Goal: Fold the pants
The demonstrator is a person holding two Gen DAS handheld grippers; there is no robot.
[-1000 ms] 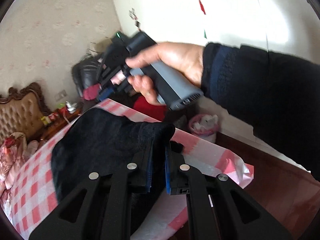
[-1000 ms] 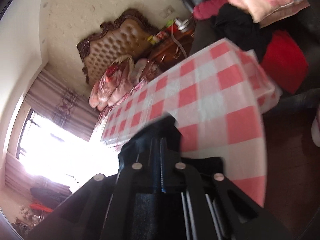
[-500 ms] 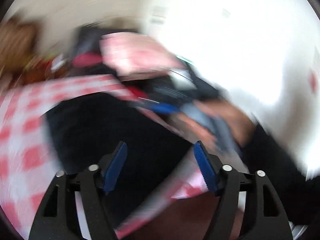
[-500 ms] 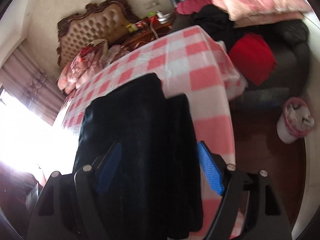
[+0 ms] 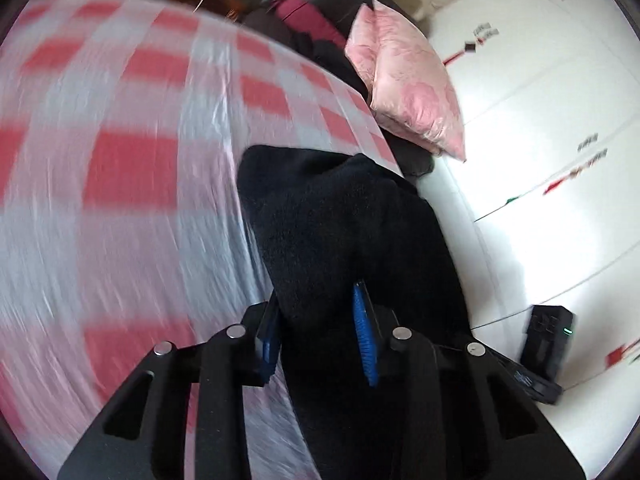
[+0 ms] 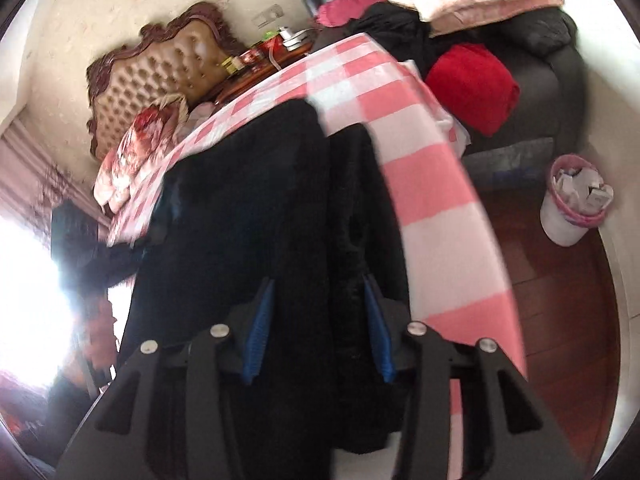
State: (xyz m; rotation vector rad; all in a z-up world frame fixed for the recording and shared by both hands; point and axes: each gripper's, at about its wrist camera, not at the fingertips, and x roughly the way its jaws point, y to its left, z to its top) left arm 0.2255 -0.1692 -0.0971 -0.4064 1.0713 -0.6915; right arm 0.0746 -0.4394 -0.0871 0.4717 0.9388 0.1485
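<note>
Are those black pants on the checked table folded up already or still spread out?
Partly folded: the black pants lie on the checked tablecloth as a long strip, one layer over another, not yet a compact bundle.

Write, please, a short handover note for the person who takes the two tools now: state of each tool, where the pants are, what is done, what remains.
Left tool: jaws closing, a raised bunch of the black pants between its pads.
Right tool: jaws closing, black fabric between the pads; grip not yet sure.
Pants: lying on the checked tablecloth, near its edge, in long overlapped layers.
Done: seemingly folded lengthwise.
Left: probably secure both grips, fold across, flatten.
</note>
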